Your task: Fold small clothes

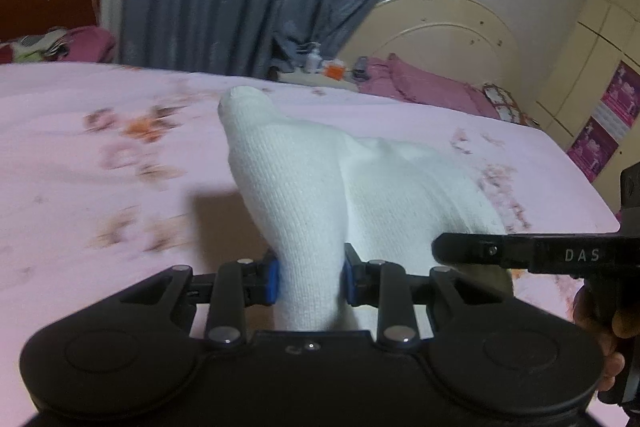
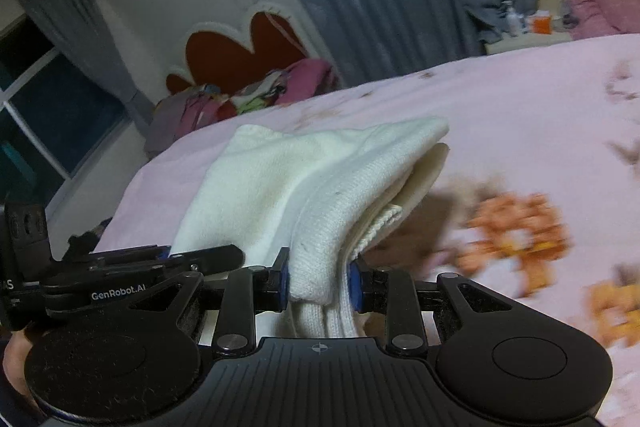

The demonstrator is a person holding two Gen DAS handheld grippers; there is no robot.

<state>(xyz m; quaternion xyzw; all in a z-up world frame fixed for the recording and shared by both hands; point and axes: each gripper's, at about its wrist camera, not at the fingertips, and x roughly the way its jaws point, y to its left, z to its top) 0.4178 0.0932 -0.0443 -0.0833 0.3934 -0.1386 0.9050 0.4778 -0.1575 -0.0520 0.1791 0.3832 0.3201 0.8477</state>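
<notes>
Your left gripper (image 1: 310, 277) is matte black with blue pads (image 1: 272, 281), silver pivot screws and two round discs on its body; your right gripper (image 2: 320, 283) matches it, with a ribbed casing and a small crosshair mark. At the lower left of the right view, white "GenRobot.AI" lettering shows; bare fingers (image 1: 612, 367) appear at the left view's right edge.

At lower centre the left gripper (image 1: 310, 279) pinches a white sock (image 1: 304, 187) that rises toward mid-frame over the pink floral bedsheet (image 1: 100, 147), while the right gripper (image 1: 472, 251) reaches in from the right edge, touching the sock.
</notes>
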